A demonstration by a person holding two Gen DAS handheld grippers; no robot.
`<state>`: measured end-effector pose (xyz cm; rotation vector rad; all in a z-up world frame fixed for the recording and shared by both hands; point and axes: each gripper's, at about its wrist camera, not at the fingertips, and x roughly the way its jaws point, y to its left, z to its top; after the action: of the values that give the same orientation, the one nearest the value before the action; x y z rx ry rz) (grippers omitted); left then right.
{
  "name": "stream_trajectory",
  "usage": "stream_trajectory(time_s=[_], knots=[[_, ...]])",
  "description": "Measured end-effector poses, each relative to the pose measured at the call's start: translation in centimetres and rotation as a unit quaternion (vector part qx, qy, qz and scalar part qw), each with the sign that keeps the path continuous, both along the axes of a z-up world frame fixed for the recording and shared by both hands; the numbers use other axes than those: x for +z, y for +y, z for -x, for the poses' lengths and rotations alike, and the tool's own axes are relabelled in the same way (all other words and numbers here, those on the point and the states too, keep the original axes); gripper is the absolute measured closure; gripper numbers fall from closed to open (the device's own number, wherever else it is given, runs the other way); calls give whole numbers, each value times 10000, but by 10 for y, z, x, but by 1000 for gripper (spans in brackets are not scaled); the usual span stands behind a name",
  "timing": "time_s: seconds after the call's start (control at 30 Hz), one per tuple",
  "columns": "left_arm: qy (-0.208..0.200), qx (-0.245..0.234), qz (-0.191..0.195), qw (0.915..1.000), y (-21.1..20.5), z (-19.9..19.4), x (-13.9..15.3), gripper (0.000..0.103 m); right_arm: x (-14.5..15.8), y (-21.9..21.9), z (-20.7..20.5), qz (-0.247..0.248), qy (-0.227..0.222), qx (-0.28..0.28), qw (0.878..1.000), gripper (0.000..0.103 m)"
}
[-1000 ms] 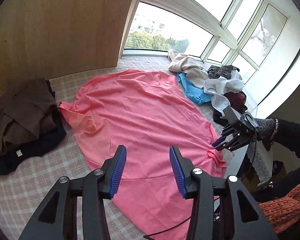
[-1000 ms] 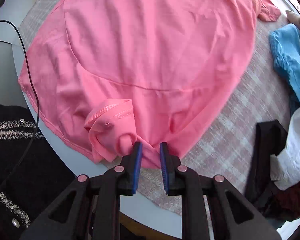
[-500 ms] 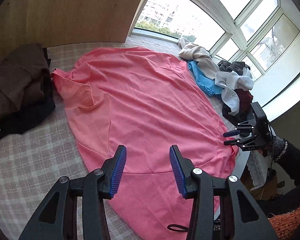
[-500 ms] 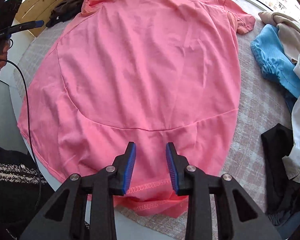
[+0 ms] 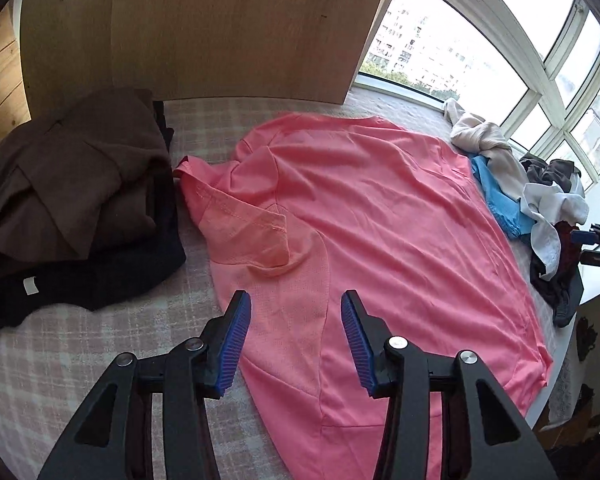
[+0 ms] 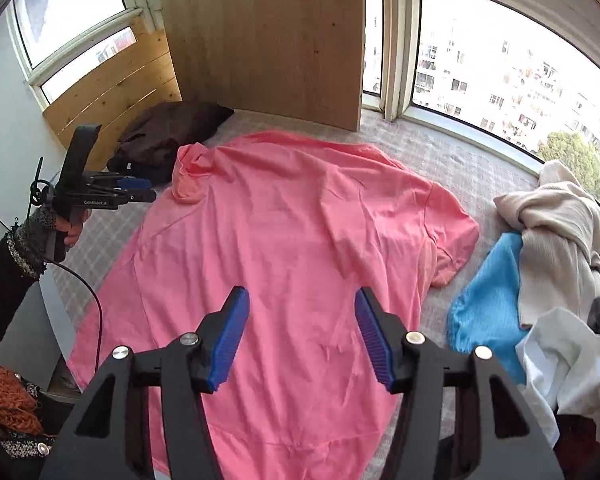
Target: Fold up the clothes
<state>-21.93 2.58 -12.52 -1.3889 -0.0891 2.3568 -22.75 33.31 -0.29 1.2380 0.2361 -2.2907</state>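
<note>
Right wrist view: the right gripper (image 6: 302, 334), clamped on a bunched hem corner a second ago, now hangs above the large pink short-sleeved T-shirt (image 6: 296, 252) with its blue-padded jaws wide apart and empty. The left gripper (image 5: 296, 342) is equally spread, holding nothing. The shirt lies flat on the checked pink-grey tablecloth (image 5: 80, 344), one sleeve folded inward, hem hanging over the near edge. Folded brown and black garments (image 5: 68, 200) crowd its left; a heap of beige, blue and white clothes (image 6: 548, 280) crowds its right.
</note>
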Motion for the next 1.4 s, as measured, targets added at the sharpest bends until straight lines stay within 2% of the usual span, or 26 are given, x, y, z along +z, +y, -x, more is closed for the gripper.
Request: stream_trajectory(time_s=[0.13, 0.2, 0.23, 0.4, 0.5, 0.53, 0.57, 0.6, 0.7, 0.73, 0.8, 0.87, 0.93, 1.0, 1.03, 1.07, 1.1, 1.17, 1.27, 1.33, 1.4], knots=[[-96, 232, 216, 9995, 16, 42, -23, 55, -17, -72, 78, 113, 0, 566, 9983, 48], [-180, 346, 320, 9987, 15, 58, -34, 80, -27, -101, 99, 145, 21, 850, 9963, 48], [-171, 398, 260, 9987, 8, 59, -33, 99, -33, -116, 111, 151, -40, 1009, 9948, 48], [75, 897, -156, 9958, -47, 44, -14, 101, -62, -182, 150, 355, -492, 1737, 9829, 48], [173, 1098, -479, 9927, -71, 33, -7, 98, -78, -220, 162, 444, -668, 2177, 9727, 48], [240, 1146, -459, 9921, -75, 29, -5, 94, -83, -233, 162, 338, -631, 2289, 9708, 48], [266, 1191, -480, 9914, -79, 25, -4, 85, -88, -243, 162, 247, -616, 2377, 9691, 48], [248, 1230, -543, 9906, -82, 20, -3, 82, -92, -250, 163, 175, -628, 2436, 9677, 48], [196, 1348, -730, 9880, -92, 6, 0, 80, -102, -263, 166, 3, -638, 2535, 9652, 48], [173, 1333, -756, 9880, -91, 2, 2, 74, -104, -263, 166, -86, -587, 2535, 9655, 48], [144, 1201, -678, 9903, -79, -4, 5, 62, -105, -255, 169, -205, -541, 2432, 9683, 48], [195, 1105, -431, 9927, -59, -1, 7, 47, -104, -244, 172, -303, -515, 2289, 9716, 48], [191, 1071, -192, 9939, -38, 9, 2, 42, -104, -233, 176, -400, -490, 2146, 9746, 48], [105, 1062, -22, 9943, -21, 26, -7, 42, -104, -222, 179, -498, -465, 2003, 9774, 48], [56, 1059, 120, 9943, -15, 34, -13, 47, -104, -216, 181, -547, -452, 1931, 9786, 48], [-29, 1025, 256, 9944, -10, 42, -20, 58, -103, -212, 183, -564, -439, 1869, 9798, 48], [-158, 967, 236, 9949, -8, 49, -27, 98, -102, -209, 187, -545, -425, 1820, 9809, 48], [-199, 979, -16, 9950, -17, 52, -31, 100, -101, -203, 194, -506, -398, 1722, 9830, 48], [169, 1205, -185, 9924, -39, 39, -12, 100, -102, -203, 204, -497, -341, 1684, 9839, 48], [276, 1305, -240, 9908, -52, 30, -5, 100, -109, -215, 211, -630, -284, 1819, 9809, 48], [214, 1306, -337, 9906, -61, 27, -7, 100, -118, -229, 216, -911, -204, 2046, 9744, 48]])
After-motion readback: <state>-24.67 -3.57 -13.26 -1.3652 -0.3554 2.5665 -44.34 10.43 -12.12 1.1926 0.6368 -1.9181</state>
